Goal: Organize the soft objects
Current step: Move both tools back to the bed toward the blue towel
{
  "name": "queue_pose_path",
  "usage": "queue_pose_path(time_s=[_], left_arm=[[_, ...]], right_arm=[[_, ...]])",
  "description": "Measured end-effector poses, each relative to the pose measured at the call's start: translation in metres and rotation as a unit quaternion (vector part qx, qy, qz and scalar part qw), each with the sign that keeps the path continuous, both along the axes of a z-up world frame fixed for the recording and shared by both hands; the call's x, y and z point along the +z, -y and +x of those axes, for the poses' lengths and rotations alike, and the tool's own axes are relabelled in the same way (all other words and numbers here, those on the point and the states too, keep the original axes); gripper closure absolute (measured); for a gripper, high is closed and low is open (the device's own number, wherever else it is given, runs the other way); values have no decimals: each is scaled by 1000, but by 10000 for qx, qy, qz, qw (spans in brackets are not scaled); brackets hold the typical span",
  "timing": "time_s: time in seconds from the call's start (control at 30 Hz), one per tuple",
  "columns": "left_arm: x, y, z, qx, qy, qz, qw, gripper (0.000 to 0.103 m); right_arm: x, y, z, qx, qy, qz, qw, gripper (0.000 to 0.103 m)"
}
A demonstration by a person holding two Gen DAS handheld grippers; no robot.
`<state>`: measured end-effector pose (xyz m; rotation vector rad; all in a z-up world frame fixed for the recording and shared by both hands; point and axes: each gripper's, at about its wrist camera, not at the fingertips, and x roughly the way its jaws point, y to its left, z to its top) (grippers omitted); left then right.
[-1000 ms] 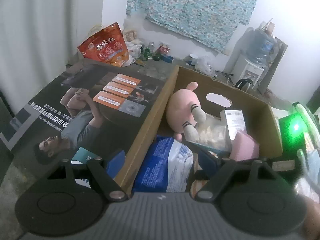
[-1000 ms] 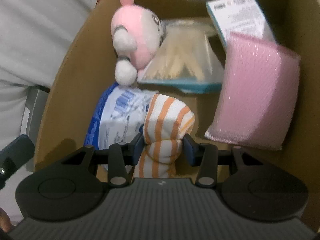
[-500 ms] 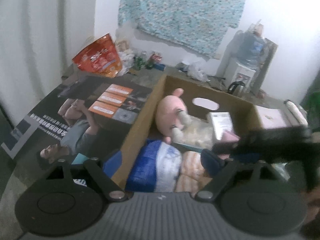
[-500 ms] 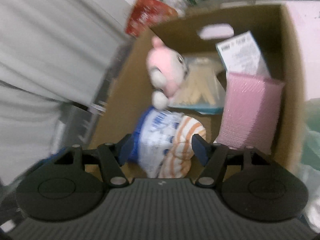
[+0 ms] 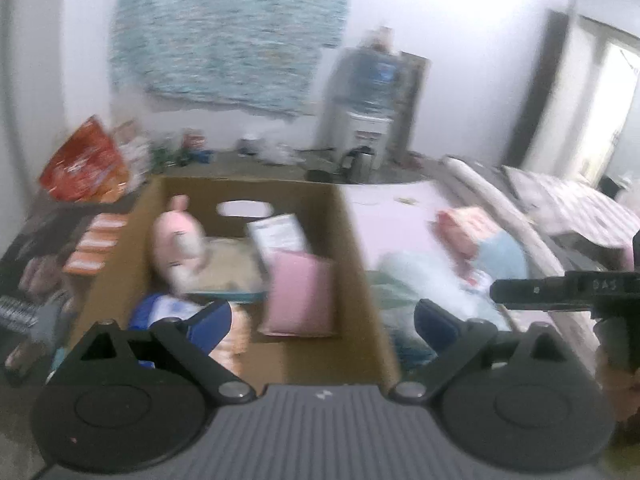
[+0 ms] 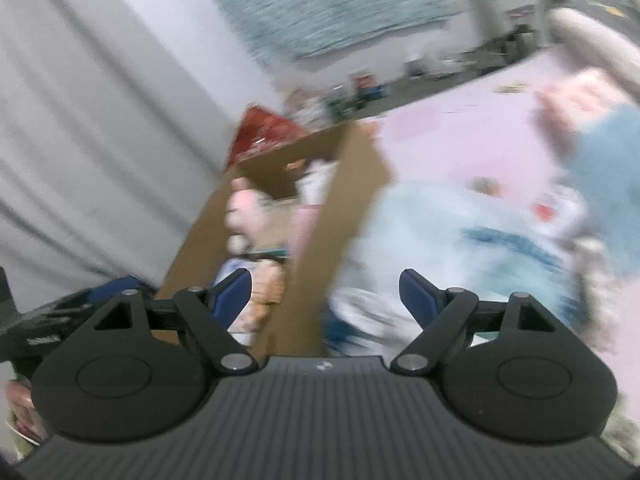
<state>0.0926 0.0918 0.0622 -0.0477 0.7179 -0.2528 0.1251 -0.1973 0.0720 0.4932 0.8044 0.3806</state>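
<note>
Striped orange sock roll [image 5: 236, 334] is out of our right gripper [image 6: 325, 292], which pinched it a second ago. It now sits low in the cardboard box [image 5: 362, 280], just ahead of the left gripper [image 5: 322, 320] beside the blue-white pack [image 5: 164, 308]. Both grippers are spread and empty.

The right one has swung off the box toward the pile on the pink bed sheet [image 6: 460, 140]: pale blue bundle [image 6: 460, 232] ahead of it. Judgement: this drop is done, next pick comes from that pile.

Clearance: the box's near wall stands between the right fingers, so go over it, not through. Open floor remains in the box in front of the pink sponge pack [image 5: 300, 292]. Frames are blurred; finer detail unreadable.
</note>
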Motion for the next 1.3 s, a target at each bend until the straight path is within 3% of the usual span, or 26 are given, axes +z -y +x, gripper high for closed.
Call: queue_pose_path(time_s=[0.3,0.6,0.9,1.07,1.3], left_arm=[[0,101,14,-1085,-51,221,9938,4],[-2,197,41,-1906,-6,647,9795,4],[-29,298,87,-2764,214,1433,9501,4],[-59,347,117,-3289,-93,1706,9288,4],[-116,404,150,-3497,-595,2288,9065,4]], right_arm=[[-25,94,-62,-1293,279,88,9912,21],[-68,139,-77,-1915,143,243,9811,21],[-91,159,-56,-1992,152,21,9798,21],[-103,166,-44,-1959,63,-144,9805,21],[-116,170,-38,-1928,-2,-346,9806,21]])
